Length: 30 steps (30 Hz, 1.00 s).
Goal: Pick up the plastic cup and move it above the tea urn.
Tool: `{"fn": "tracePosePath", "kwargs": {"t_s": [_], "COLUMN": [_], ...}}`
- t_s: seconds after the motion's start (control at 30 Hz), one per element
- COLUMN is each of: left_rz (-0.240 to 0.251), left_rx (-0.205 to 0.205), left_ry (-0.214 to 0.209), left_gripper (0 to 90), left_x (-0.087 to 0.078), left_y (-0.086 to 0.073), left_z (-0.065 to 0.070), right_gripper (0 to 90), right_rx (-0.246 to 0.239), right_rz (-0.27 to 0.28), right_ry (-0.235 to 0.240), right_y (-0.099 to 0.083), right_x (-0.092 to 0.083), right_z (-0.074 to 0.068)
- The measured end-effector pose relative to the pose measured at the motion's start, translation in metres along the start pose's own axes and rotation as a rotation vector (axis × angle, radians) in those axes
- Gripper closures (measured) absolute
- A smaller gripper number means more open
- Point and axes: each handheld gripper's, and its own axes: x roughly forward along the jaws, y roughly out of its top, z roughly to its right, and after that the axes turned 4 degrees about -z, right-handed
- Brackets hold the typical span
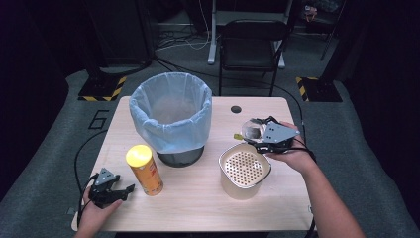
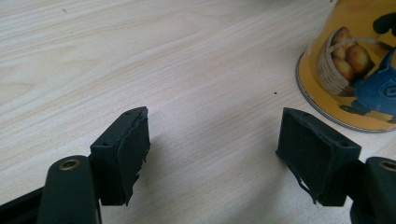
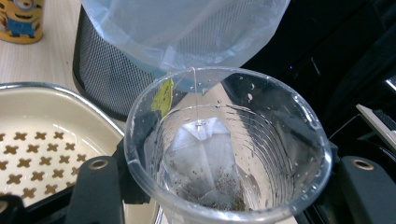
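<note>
A: Largest item?
B: Table [image 1: 198, 198], light wood grain, bearing everything listed.

A: Next?
B: Waste bin [image 1: 171, 119], black mesh wall, lined with a pale blue bag [image 3: 187, 28]. It stands at the table's far middle.

A: Then?
B: Cream pot [image 1: 245, 171] with a perforated insert, near right of the bin, apart from it. In the right gripper view its rim lies just left of the cup.

A: The canister?
B: Yellow crisp canister [image 1: 144, 170], yellow lid, upright, near left of the bin. Cartoon print and a potato basket show on its base in the left gripper view.

A: Grippers?
B: Left gripper [image 1: 116, 191] rests low at the table's near left corner, held in the left hand [image 1: 94, 213]; jaws spread wide, nothing between, the canister just beyond the right-hand pad [image 2: 317, 154]. Right gripper [image 1: 257, 134], in the right hand [image 1: 292, 156], is above the pot's far rim, jaws closed on a clear plastic cup [image 3: 229, 144].

A: Smallest?
B: Tea bag [image 3: 205, 163], inside the cup, wet; its string runs over the rim to a yellow tag [image 3: 163, 95].
</note>
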Motion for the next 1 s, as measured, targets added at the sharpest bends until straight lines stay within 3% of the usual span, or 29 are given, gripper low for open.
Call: {"fn": "tracePosePath", "kwargs": {"t_s": [0.13,0.27,0.33,0.37,0.43,0.47,0.53,0.57,0.6,0.63,0.67,0.7,0.73,0.83,0.87,1.0], "left_rz": [0.0,0.0,0.0,0.0,0.0,0.0,0.0,0.0,0.0,0.0,-0.001,-0.001,-0.001,-0.001,-0.001,-0.001], "left_rx": [0.001,0.001,0.001,0.0,0.001,0.001,0.002,0.001,0.002,0.002,0.002,0.002,0.002,0.002,0.002,0.002], "left_ry": [0.0,0.0,0.0,0.0,0.0,0.0,0.001,0.0,0.001,0.001,0.001,0.001,0.001,0.001,0.001,0.001], "left_gripper": [25.2,25.1,25.1,25.1,25.1,25.1,25.1,25.1,25.1,25.1,25.1,25.1,25.1,25.1,25.1,25.1], "left_x": [0.0,0.0,0.0,0.0,0.0,0.0,0.0,0.0,0.0,0.0,0.0,0.0,0.0,0.0,0.0,0.0], "left_y": [0.0,0.0,0.0,0.0,0.0,0.0,0.0,0.0,0.0,0.0,0.0,0.0,0.0,0.0,0.0,0.0], "left_z": [0.0,0.0,0.0,0.0,0.0,0.0,0.0,0.0,0.0,0.0,0.0,0.0,0.0,0.0,0.0,0.0], "right_gripper": [36.6,37.7,38.0,38.1,38.5,38.5,38.7,38.9,38.9,39.1,39.2,39.2,39.3,39.7,39.7,39.8], "right_rx": [-0.036,-0.127,-0.204,-0.22,-0.326,-0.326,-0.387,-0.484,-0.484,-0.574,-0.627,-0.627,-0.659,-0.823,-0.823,-1.049], "right_rz": [-0.018,-0.037,-0.071,-0.09,-0.134,-0.134,-0.161,-0.209,-0.209,-0.241,-0.257,-0.257,-0.273,-0.344,-0.344,-0.406], "right_ry": [-0.018,-0.059,-0.1,-0.114,-0.174,-0.174,-0.19,-0.222,-0.222,-0.239,-0.253,-0.253,-0.254,-0.281,-0.281,-0.316], "right_y": [0.0,0.005,0.008,0.009,0.012,0.012,0.012,0.013,0.013,0.015,0.015,0.015,0.015,0.014,0.014,0.016], "right_x": [-0.002,-0.006,-0.009,-0.009,-0.01,-0.01,-0.008,-0.006,-0.006,-0.004,-0.003,-0.003,-0.001,0.004,0.004,0.009], "right_z": [-0.004,-0.013,-0.018,-0.021,-0.029,-0.029,-0.035,-0.042,-0.042,-0.049,-0.053,-0.053,-0.056,-0.069,-0.069,-0.078]}}
